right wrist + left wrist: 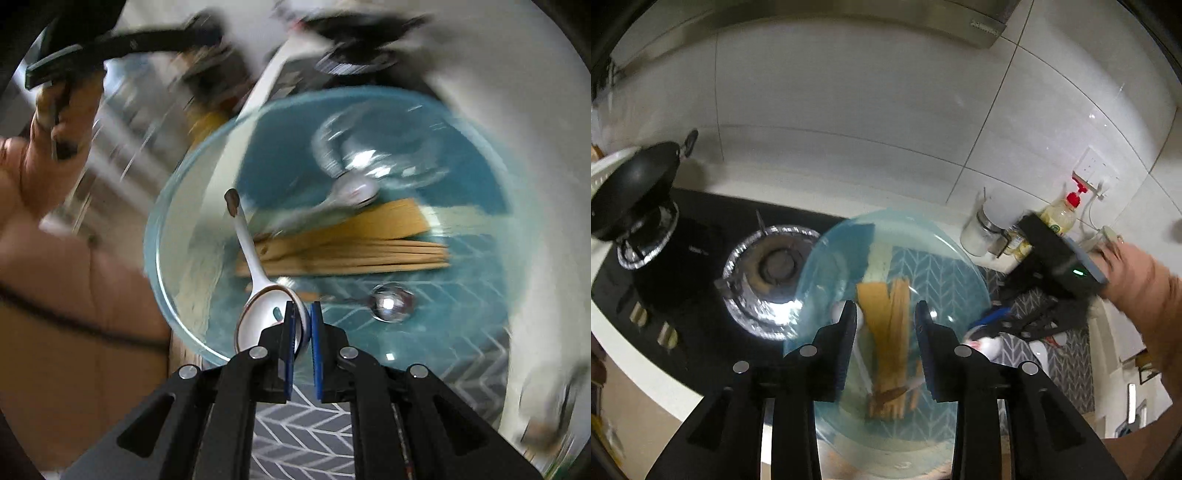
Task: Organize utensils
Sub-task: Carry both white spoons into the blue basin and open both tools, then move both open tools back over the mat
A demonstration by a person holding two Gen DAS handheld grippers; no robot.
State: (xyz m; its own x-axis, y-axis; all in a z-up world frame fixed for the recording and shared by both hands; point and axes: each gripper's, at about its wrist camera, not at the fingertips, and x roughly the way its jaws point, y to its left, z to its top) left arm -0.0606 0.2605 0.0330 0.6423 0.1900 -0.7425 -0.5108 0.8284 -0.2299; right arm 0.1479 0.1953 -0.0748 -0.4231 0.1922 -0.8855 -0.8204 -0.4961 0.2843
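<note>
The right gripper (303, 325) pinches a white spoon (258, 314) by its bowl. The left gripper (886, 317) hangs spread and empty above the glass bowl (827, 266).

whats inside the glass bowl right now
Wooden chopsticks, a wooden spatula and two metal spoons lie in the glass bowl. Whatever sits beneath the wood is covered.

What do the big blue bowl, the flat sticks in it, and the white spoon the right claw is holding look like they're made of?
Bowl: likely tinted glass or clear plastic, glossy; the patterned mat shows through it.
Flat sticks: wood or bamboo, matte tan, no shine.
White spoon: probably glazed ceramic or melamine, smooth with a darker rim; its bowl sits between the right claw's pads.
</note>
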